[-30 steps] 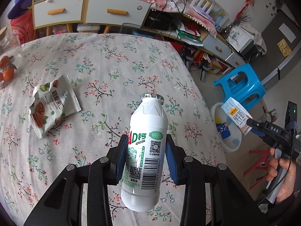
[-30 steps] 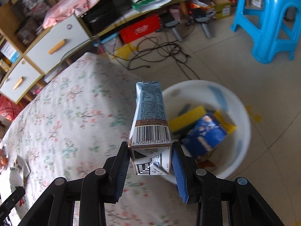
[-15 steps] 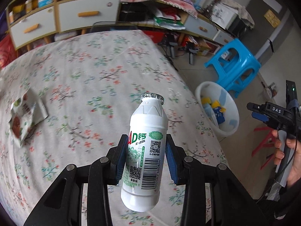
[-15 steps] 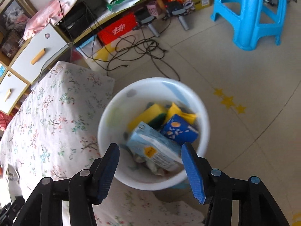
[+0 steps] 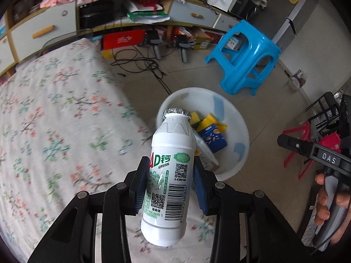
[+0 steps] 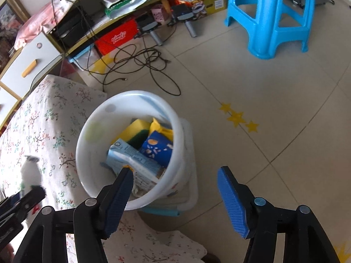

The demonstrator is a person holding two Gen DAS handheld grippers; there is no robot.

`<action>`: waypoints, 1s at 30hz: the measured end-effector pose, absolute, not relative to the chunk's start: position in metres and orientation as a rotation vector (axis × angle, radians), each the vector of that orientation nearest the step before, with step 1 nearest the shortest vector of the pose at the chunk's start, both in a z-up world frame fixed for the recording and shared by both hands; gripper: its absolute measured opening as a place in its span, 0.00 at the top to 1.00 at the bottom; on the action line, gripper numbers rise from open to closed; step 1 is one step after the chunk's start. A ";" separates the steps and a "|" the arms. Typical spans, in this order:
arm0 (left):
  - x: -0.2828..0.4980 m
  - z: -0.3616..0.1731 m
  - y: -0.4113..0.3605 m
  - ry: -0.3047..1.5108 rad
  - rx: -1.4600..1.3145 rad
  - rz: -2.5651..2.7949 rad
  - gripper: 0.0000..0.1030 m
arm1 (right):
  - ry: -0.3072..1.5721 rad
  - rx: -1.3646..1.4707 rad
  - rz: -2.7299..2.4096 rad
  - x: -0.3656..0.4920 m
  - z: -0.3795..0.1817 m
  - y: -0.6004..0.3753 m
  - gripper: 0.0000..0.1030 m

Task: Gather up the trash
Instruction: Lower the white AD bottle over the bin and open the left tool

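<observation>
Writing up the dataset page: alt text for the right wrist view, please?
Open right gripper, nothing between its jaws, above a white bucket holding a pale blue carton, a dark blue packet and a yellow sponge. The bucket stands on a tiled floor beside a floral-clothed table.

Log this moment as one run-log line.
left gripper: shut on white bottle | right gripper: open, empty, jaws just opened | carton: in white bucket | next: bin bottle

one white bottle, one white bucket, one blue stool, three floor stars
</observation>
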State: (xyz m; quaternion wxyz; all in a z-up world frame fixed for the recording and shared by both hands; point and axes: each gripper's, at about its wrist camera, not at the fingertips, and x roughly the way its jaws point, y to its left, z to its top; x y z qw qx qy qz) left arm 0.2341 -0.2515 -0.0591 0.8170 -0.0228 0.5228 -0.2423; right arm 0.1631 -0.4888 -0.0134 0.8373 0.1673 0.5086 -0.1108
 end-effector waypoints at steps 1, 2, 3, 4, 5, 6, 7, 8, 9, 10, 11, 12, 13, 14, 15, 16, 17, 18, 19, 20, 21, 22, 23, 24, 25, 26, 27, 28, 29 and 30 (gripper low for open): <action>0.237 -0.061 -0.258 1.113 -0.043 -0.518 0.61 | 1.074 0.359 -0.237 0.163 -0.013 -0.491 0.33; 0.239 -0.062 -0.263 1.109 -0.039 -0.518 0.61 | 1.073 0.364 -0.238 0.163 -0.013 -0.494 0.33; 0.242 -0.062 -0.270 1.101 -0.035 -0.519 0.61 | 1.072 0.371 -0.242 0.163 -0.012 -0.497 0.33; 0.244 -0.063 -0.274 1.097 -0.033 -0.520 0.61 | 1.071 0.377 -0.245 0.163 -0.012 -0.499 0.32; 0.247 -0.063 -0.278 1.093 -0.034 -0.522 0.61 | 1.070 0.384 -0.250 0.163 -0.013 -0.501 0.32; 0.250 -0.064 -0.282 1.086 -0.041 -0.527 0.61 | 1.071 0.393 -0.253 0.163 -0.013 -0.502 0.32; 0.254 -0.064 -0.283 1.077 -0.055 -0.538 0.61 | 1.073 0.403 -0.255 0.163 -0.013 -0.503 0.32; 0.256 -0.063 -0.286 1.060 -0.076 -0.554 0.61 | 1.075 0.409 -0.255 0.163 -0.014 -0.505 0.32; 0.258 -0.062 -0.286 1.045 -0.087 -0.562 0.60 | 1.076 0.413 -0.254 0.163 -0.014 -0.505 0.32; 0.260 -0.060 -0.289 1.037 -0.082 -0.562 0.59 | 1.076 0.412 -0.255 0.163 -0.014 -0.505 0.32; 0.261 -0.060 -0.290 1.036 -0.073 -0.553 0.49 | 1.075 0.410 -0.255 0.163 -0.014 -0.505 0.32; 0.262 -0.059 -0.291 1.034 -0.064 -0.535 0.34 | 1.074 0.407 -0.255 0.163 -0.013 -0.505 0.32; 0.262 -0.057 -0.291 1.030 -0.058 -0.525 0.30 | 1.074 0.403 -0.254 0.163 -0.013 -0.504 0.32; 0.262 -0.055 -0.290 1.021 -0.051 -0.516 0.27 | 1.073 0.400 -0.253 0.163 -0.013 -0.504 0.32; 0.261 -0.053 -0.288 1.015 -0.035 -0.507 0.26 | 1.073 0.396 -0.253 0.163 -0.013 -0.503 0.31; 0.261 -0.052 -0.286 1.015 -0.023 -0.500 0.25 | 1.073 0.393 -0.251 0.162 -0.013 -0.502 0.31; 0.260 -0.051 -0.283 1.017 -0.008 -0.488 0.22 | 1.073 0.390 -0.250 0.162 -0.013 -0.501 0.31; 0.259 -0.049 -0.279 1.019 0.004 -0.475 0.20 | 1.073 0.387 -0.250 0.162 -0.013 -0.501 0.31; 0.258 -0.048 -0.273 1.021 0.012 -0.461 0.19 | 1.074 0.384 -0.250 0.162 -0.013 -0.499 0.31; 0.257 -0.048 -0.267 1.024 0.016 -0.449 0.18 | 1.075 0.383 -0.250 0.163 -0.013 -0.498 0.30; 0.256 -0.046 -0.261 1.027 0.020 -0.436 0.17 | 1.077 0.384 -0.248 0.163 -0.013 -0.497 0.30; 0.254 -0.045 -0.254 1.030 0.023 -0.423 0.16 | 1.078 0.386 -0.244 0.164 -0.013 -0.494 0.30; 0.252 -0.044 -0.245 1.033 0.026 -0.410 0.15 | 1.078 0.389 -0.240 0.163 -0.013 -0.492 0.30; 0.249 -0.043 -0.237 1.035 0.031 -0.395 0.14 | 1.079 0.392 -0.234 0.163 -0.013 -0.490 0.29; 0.247 -0.043 -0.228 1.037 0.034 -0.382 0.13 | 1.081 0.395 -0.227 0.163 -0.013 -0.487 0.29; 0.243 -0.042 -0.217 1.039 0.039 -0.367 0.13 | 1.084 0.396 -0.220 0.164 -0.013 -0.484 0.28; 0.240 -0.041 -0.210 1.040 0.042 -0.358 0.13 | 1.086 0.394 -0.214 0.165 -0.012 -0.480 0.28; 0.238 -0.041 -0.201 1.041 0.045 -0.346 0.13 | 1.087 0.388 -0.210 0.165 -0.011 -0.475 0.27; 0.234 -0.040 -0.189 1.042 0.048 -0.330 0.13 | 1.087 0.379 -0.206 0.164 -0.011 -0.469 0.26; 0.232 -0.040 -0.178 1.043 0.050 -0.317 0.12 | 1.088 0.368 -0.200 0.164 -0.010 -0.463 0.25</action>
